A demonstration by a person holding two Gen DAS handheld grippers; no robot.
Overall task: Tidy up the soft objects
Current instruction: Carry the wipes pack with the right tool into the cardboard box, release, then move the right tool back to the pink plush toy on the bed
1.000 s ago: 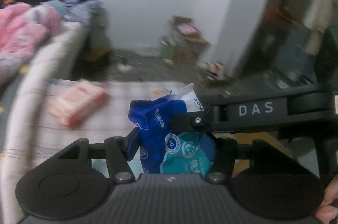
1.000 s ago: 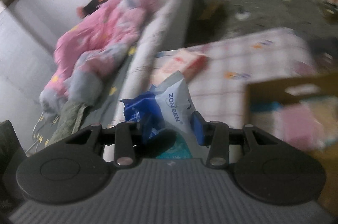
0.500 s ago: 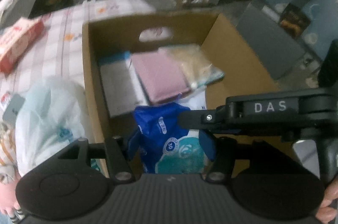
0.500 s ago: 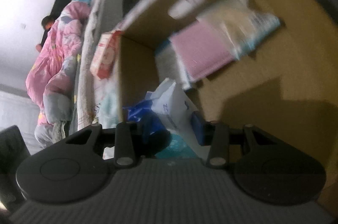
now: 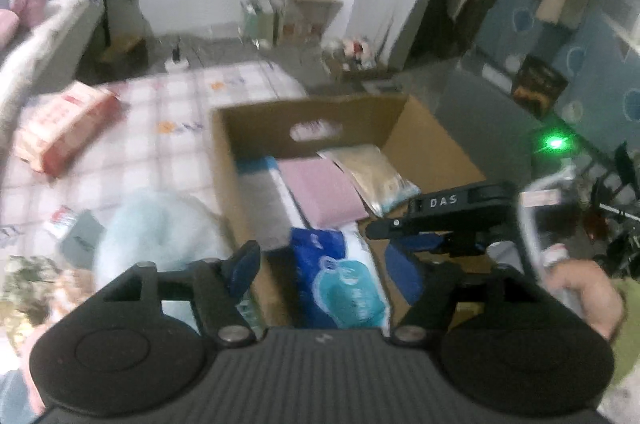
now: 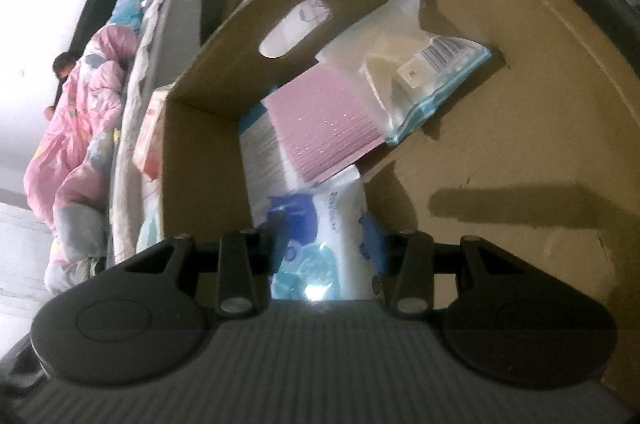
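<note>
Both tongs angle down into the cardboard box (image 5: 430, 139). The left tongs (image 5: 324, 262) have just been opening and now stand released, their pads clear of the blue wipes pack (image 5: 340, 284) lying between them on the box floor; earlier they clenched it. The right tongs (image 6: 326, 238) grasp that pack (image 6: 320, 224), lowered from above the bed. Only the left view shows the red pack (image 5: 64, 127) on the checked bed (image 5: 168, 143) and the person's right hand (image 5: 580, 288); the right view shows the barcoded pouch (image 6: 424, 71).
</note>
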